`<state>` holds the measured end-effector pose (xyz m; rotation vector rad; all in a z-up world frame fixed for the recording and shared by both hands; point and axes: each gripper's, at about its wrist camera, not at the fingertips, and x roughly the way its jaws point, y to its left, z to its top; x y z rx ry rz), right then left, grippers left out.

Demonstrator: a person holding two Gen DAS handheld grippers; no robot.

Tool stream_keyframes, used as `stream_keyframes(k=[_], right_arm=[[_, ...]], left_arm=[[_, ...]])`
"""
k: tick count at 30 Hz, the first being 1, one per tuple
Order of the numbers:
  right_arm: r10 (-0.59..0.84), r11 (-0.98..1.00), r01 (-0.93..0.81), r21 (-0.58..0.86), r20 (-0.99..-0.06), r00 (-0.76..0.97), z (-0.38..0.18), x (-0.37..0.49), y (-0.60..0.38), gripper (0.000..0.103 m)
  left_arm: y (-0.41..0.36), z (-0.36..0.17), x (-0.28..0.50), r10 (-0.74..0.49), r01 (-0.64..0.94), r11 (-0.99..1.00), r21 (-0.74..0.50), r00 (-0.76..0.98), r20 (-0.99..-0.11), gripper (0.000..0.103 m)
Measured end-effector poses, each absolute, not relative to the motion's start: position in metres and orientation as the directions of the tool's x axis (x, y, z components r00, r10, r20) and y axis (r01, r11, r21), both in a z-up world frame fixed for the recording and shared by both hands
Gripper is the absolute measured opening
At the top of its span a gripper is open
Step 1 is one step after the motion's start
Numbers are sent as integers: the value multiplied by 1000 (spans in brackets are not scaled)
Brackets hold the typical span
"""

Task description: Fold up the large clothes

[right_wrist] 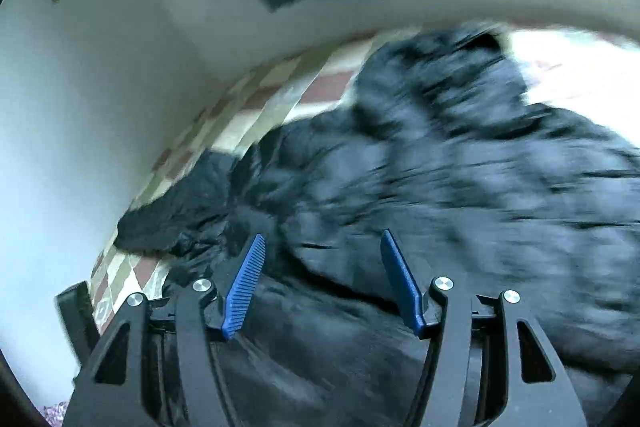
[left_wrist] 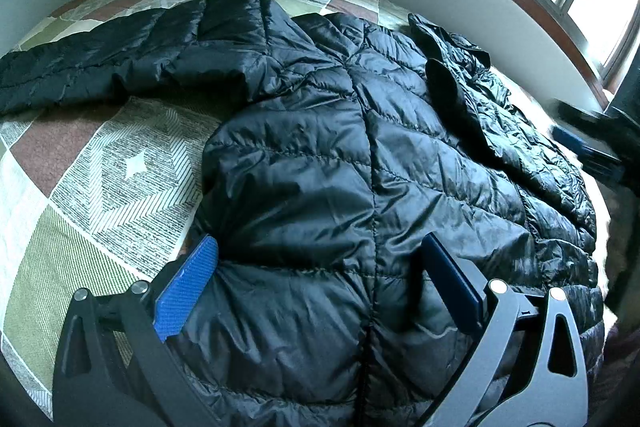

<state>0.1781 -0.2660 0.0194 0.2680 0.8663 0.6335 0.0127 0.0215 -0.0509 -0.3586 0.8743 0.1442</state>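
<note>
The black puffer jacket lies spread on the patchwork bedspread, back side up as far as one can judge from the centre seam. Its left sleeve stretches out flat toward the far left, not yet folded in; at the far right a sleeve or flap already lies turned over the body. So the folding looks barely begun: one side perhaps in, the other sleeve and the body folds left to do. The left tongs stand wide open over the near hem, gripping nothing. The right tongs, in a blurred view, are likewise spread open above the jacket, holding nothing.
</note>
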Motion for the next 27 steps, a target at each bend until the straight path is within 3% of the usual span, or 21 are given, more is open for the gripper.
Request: stream_keyframes(k=[4,7,13,17,19,22,27], right_arm=[[477,861,-213,463,-586,655,32,170,-389,68],[324,864,69,499,-655,682,1,183,-477,68],[509,717,125,686,-636,580,-60,226,-516,68],[541,688,130,714,-624,563,-77,248,-507,66],[527,709,147,689,-657,539,-86,254,-502,43],[497,744,144,652,-685,532,-89,259,-498,23],[526,719,142,680,-666,529,-99,262,-509,14]], left_arm=[[21,-51,13,-19,-268,932,-244,635,-773,101],[21,-52,13,-17,-268,933,-238,630,-777,101],[21,-54,17,-17,-265,937,-229,620,-784,101],[19,-54,19,-8,-265,940,-214,613,-790,101],[18,-54,19,-1,-265,942,-204,608,-794,101],[15,-55,22,14,-267,946,-183,597,-802,101],[11,-56,25,42,-268,953,-141,579,-814,101]])
